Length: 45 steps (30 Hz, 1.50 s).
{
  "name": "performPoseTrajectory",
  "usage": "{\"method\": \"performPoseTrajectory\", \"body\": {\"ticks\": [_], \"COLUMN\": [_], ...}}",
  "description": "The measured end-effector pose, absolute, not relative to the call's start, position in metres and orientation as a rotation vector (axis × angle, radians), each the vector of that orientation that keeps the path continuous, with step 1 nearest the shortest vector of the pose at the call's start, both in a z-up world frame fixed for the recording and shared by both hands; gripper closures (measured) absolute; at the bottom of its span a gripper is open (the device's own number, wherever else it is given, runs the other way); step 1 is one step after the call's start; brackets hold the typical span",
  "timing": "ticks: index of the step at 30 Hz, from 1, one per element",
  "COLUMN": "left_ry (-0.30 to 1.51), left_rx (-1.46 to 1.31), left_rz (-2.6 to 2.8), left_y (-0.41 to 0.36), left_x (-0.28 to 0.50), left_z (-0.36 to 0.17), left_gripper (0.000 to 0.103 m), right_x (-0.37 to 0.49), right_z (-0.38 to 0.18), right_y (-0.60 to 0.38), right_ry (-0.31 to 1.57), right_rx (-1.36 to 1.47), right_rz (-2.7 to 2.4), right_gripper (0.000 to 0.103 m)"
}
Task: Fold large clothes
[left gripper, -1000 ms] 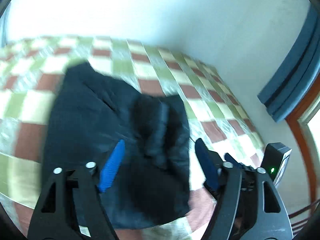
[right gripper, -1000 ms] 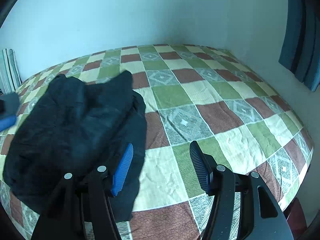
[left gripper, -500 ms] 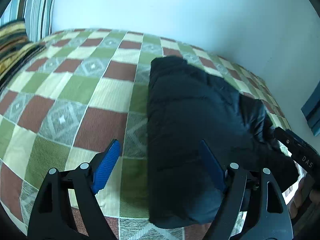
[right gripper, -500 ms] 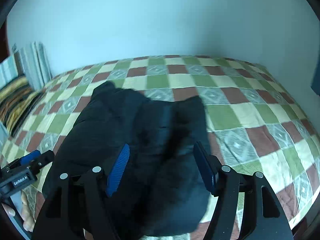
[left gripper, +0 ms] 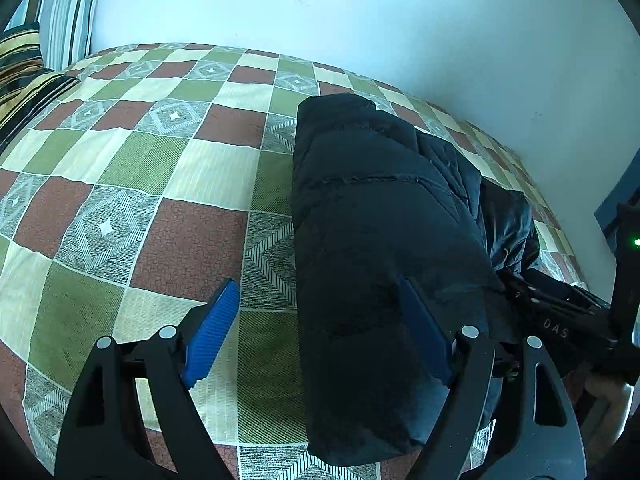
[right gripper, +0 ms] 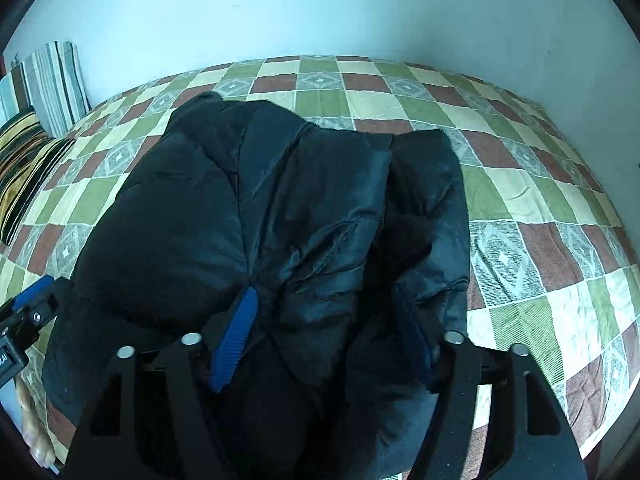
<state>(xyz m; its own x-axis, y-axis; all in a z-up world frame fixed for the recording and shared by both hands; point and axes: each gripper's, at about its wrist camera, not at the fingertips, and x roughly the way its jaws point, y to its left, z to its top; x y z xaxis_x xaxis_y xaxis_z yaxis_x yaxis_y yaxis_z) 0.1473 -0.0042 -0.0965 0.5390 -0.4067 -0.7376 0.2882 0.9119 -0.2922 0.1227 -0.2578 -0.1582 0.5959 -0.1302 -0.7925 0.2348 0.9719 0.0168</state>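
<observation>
Black and puffy, the quilted jacket [right gripper: 280, 216] lies folded in a thick bundle on the checked bedspread [right gripper: 540, 208] of a bed, near the bed's front edge. In the left wrist view the same jacket [left gripper: 380, 220] shows as a long padded roll with one neat straight side facing the open bedspread [left gripper: 140, 184].

The right tool [right gripper: 328, 336] hangs low over the near end of the bundle; its jaws are closing, with a hump of the jacket's fabric between the blue pads, though I cannot tell whether the pads press on it.

The left tool [left gripper: 316, 340] stands spread wide at the bundle's edge: one blue pad is over bare bedspread, the other against or just above the jacket's near side, nothing pinched.

Striped pillows [left gripper: 48, 40] lean at the bed's far left corner against a pale wall [right gripper: 320, 8].
</observation>
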Motion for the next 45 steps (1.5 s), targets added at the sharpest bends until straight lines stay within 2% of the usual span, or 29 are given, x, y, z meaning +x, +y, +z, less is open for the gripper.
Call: {"method": "performPoseTrajectory", "body": {"ticks": [3, 4, 5, 11, 16, 21, 29, 36, 39, 45], "left_ry": [0.914, 0.914, 0.914, 0.903, 0.904, 0.979, 0.983, 0.991, 0.999, 0.997], "left_rx": [-0.13, -0.127, -0.121, -0.105, -0.049, -0.052, 0.039, 0.025, 0.003, -0.001], "left_rz": [-0.418, -0.418, -0.417, -0.417, -0.484, -0.532, -0.512, -0.503, -0.507, -0.504], "left_y": [-0.006, -0.007, -0.008, -0.015, -0.037, -0.057, -0.08, -0.078, -0.075, -0.076], "left_x": [0.149, 0.149, 0.149, 0.149, 0.146, 0.152, 0.158, 0.16, 0.159, 0.157], "left_z": [-0.097, -0.097, -0.097, -0.092, -0.088, -0.107, -0.129, -0.132, -0.133, -0.13], "left_gripper": [0.021, 0.021, 0.021, 0.021, 0.021, 0.021, 0.017, 0.017, 0.017, 0.017], "right_x": [0.122, 0.123, 0.122, 0.118, 0.113, 0.118, 0.135, 0.132, 0.118, 0.085], "right_z": [-0.162, -0.162, -0.163, -0.158, -0.157, -0.18, -0.21, -0.2, -0.186, -0.163], "right_y": [-0.255, -0.254, -0.253, -0.256, -0.27, -0.285, -0.307, -0.311, -0.311, -0.302], "right_ry": [0.915, 0.914, 0.917, 0.885, 0.878, 0.922, 0.974, 0.956, 0.927, 0.892], "right_rx": [0.125, 0.12, 0.134, 0.143, 0.115, 0.101, 0.168, 0.202, 0.204, 0.179], "right_rz": [-0.194, -0.189, -0.161, -0.163, -0.184, -0.203, -0.171, -0.17, -0.186, -0.207], "right_gripper": [0.056, 0.063, 0.077, 0.093, 0.094, 0.094, 0.093, 0.092, 0.088, 0.069]}}
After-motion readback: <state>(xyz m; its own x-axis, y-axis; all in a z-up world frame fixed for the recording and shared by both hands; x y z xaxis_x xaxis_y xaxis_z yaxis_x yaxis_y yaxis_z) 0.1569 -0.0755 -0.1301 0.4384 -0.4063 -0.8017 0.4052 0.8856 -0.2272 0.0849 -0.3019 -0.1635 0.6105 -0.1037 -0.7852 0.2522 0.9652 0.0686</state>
